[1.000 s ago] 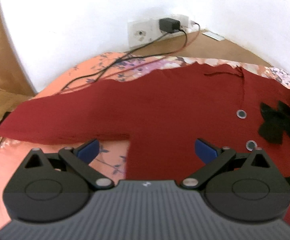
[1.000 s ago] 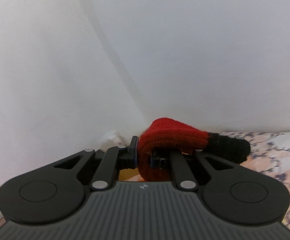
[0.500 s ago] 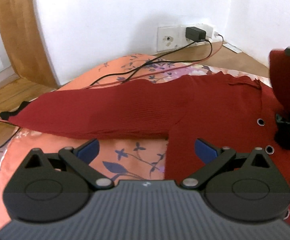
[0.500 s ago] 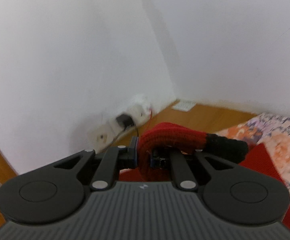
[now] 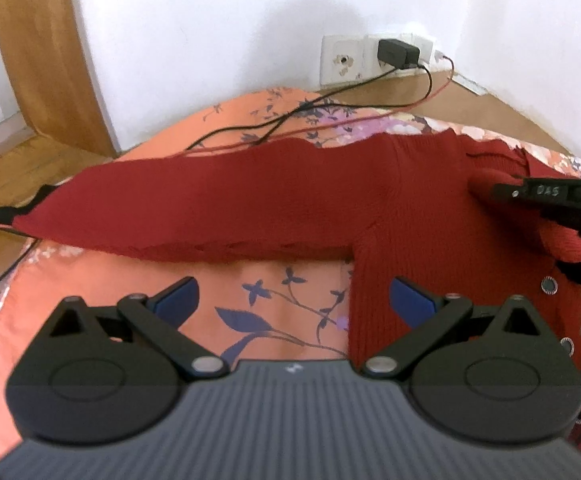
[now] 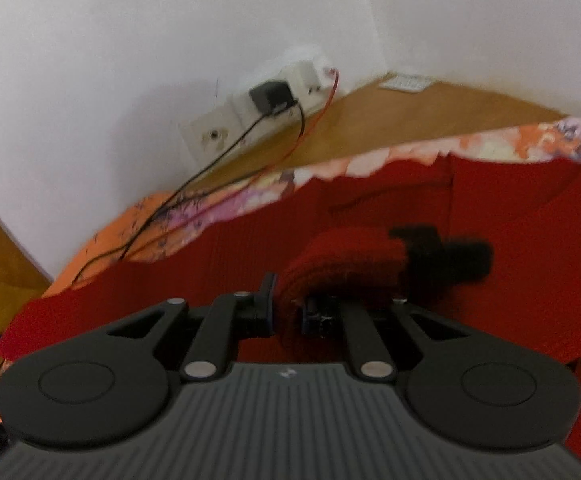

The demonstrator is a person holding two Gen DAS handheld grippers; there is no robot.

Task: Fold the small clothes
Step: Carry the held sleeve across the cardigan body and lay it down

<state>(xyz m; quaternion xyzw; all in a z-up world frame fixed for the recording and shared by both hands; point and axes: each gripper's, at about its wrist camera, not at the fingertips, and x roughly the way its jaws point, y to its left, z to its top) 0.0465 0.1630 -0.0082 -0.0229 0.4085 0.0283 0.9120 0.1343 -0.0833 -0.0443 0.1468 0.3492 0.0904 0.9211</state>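
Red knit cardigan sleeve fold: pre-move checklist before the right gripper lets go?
1. Right gripper shut on the red knit sleeve with black cuff: ok.
2. Sleeve carried over the red knit cardigan body: ok.
3. Left gripper open, holding nothing: ok.
4. Other long red sleeve spread flat on the orange floral bedsheet, not yet folded: not ok.
5. Black and red cables lie on the sheet beside that sleeve's far edge; whether they touch: cannot tell.
6. Held cuff lying flat on the body: cannot tell.

Two close views, shared sweater [image 5: 410, 208]
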